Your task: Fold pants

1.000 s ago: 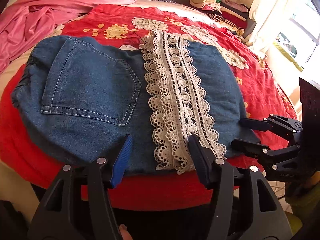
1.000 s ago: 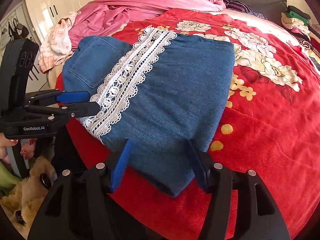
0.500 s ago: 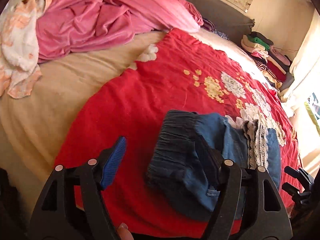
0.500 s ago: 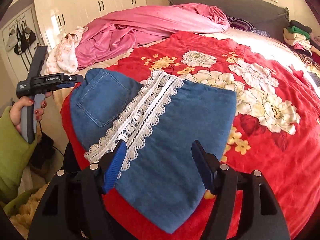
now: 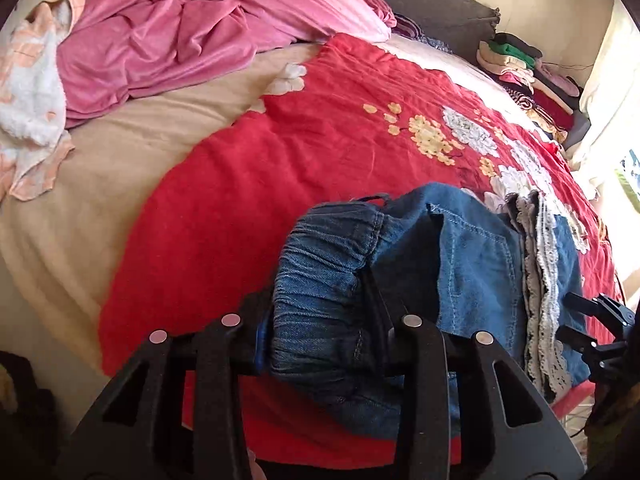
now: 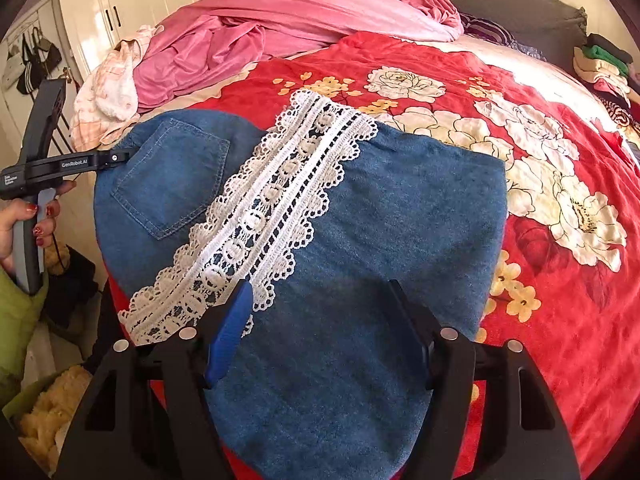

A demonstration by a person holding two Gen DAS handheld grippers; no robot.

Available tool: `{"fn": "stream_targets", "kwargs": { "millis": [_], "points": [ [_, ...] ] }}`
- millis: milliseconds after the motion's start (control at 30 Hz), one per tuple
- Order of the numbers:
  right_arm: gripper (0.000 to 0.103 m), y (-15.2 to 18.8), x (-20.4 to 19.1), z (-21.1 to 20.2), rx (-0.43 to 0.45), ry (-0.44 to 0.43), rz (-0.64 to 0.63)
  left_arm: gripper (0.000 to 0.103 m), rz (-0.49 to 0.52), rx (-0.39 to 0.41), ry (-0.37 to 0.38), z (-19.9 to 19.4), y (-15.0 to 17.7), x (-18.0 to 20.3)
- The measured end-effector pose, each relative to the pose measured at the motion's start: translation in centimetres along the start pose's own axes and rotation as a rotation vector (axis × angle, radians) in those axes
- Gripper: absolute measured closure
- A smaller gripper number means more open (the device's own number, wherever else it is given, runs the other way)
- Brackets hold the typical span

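Left hand-held gripper (image 5: 320,320) clamps pants (image 6: 320,240) at waistband; right hand-held gripper (image 6: 320,320) spread apart over denim on bed (image 6: 560,300).

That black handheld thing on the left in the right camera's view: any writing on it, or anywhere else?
"GenRobot.AI": white print on the side of the left tongs.
A smaller white label further back on the same body: too small to read.
Nothing readable on the pants, the red blanket or elsewhere.

Pants (image 6: 360,280) lie on the bedspread (image 6: 560,320), blanket (image 6: 280,28) heaped behind them.
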State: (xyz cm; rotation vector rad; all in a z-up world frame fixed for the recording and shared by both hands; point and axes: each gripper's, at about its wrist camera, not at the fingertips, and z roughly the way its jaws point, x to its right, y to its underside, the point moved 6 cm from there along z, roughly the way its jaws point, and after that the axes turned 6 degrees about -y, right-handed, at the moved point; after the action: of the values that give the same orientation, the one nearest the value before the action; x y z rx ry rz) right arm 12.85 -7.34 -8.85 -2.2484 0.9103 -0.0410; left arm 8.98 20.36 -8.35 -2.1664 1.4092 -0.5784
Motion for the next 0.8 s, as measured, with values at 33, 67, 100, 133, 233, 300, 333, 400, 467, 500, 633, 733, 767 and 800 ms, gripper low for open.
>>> {"fn": "stream_targets", "kwargs": {
  "millis": [33, 67, 100, 133, 233, 300, 333, 400, 467, 500, 633, 733, 767, 800],
  "points": [
    [0.036, 0.0, 0.0, 0.1, -0.003, 0.002, -0.001, 0.069, 0.014, -0.002, -0.014, 0.7, 0.1, 0.0],
    [0.036, 0.0, 0.0, 0.1, -0.004, 0.004, -0.001, 0.064, 0.025, 0.009, -0.031, 1.2, 0.1, 0.1],
    [0.036, 0.0, 0.0, 0.1, -0.004, 0.004, -0.001, 0.062, 0.021, 0.015, -0.039, 1.6, 0.0, 0.0],
    [0.036, 0.0, 0.0, 0.1, -0.006, 0.003, -0.002, 0.061, 0.005, 0.014, -0.035, 1.8, -0.1, -0.2],
    [0.036, -0.4, -0.2, -0.5, -0.001, 0.001, 0.004, 0.054, -0.014, 0.016, -0.040, 1.1, -0.2, -0.5],
    [0.036, -0.9, -0.8, -1.9, 0.053, -0.009, -0.012, 0.049, -0.017, 0.036, -0.045, -0.7, -0.2, -0.6],
    [0.036, -1.1, -1.1, -2.4, 0.068, 0.005, -0.031, 0.046, -0.017, 0.050, -0.048, -1.6, -0.3, -0.5],
    [0.036, -1.2, -1.6, -2.9, 0.069, 0.013, -0.057, 0.043, -0.004, 0.078, -0.069, -3.3, -0.2, 0.0],
    [0.036, -1.1, -1.8, -2.5, 0.050, 0.009, -0.062, 0.039, 0.024, 0.082, -0.055, -4.0, 0.3, 0.9],
    [0.036, -0.9, -1.8, -2.2, 0.038, 0.011, -0.059, 0.038, 0.041, 0.075, -0.049, -3.8, 0.7, 1.5],
    [0.036, 0.2, -1.3, -0.3, -0.037, 0.036, -0.034, 0.036, 0.094, 0.007, -0.112, -0.7, 2.6, 2.0],
    [0.033, 0.4, -1.3, 0.0, -0.044, 0.034, -0.042, 0.033, 0.050, 0.007, -0.081, 0.2, 3.1, 1.5],
    [0.033, 0.3, -1.4, -0.1, -0.045, 0.031, -0.042, 0.032, 0.045, 0.013, -0.077, 0.0, 3.1, 1.4],
    [0.032, 0.1, -1.5, -0.4, -0.041, 0.021, -0.040, 0.032, 0.040, 0.019, -0.075, -0.3, 3.0, 1.4]
  ]
}}
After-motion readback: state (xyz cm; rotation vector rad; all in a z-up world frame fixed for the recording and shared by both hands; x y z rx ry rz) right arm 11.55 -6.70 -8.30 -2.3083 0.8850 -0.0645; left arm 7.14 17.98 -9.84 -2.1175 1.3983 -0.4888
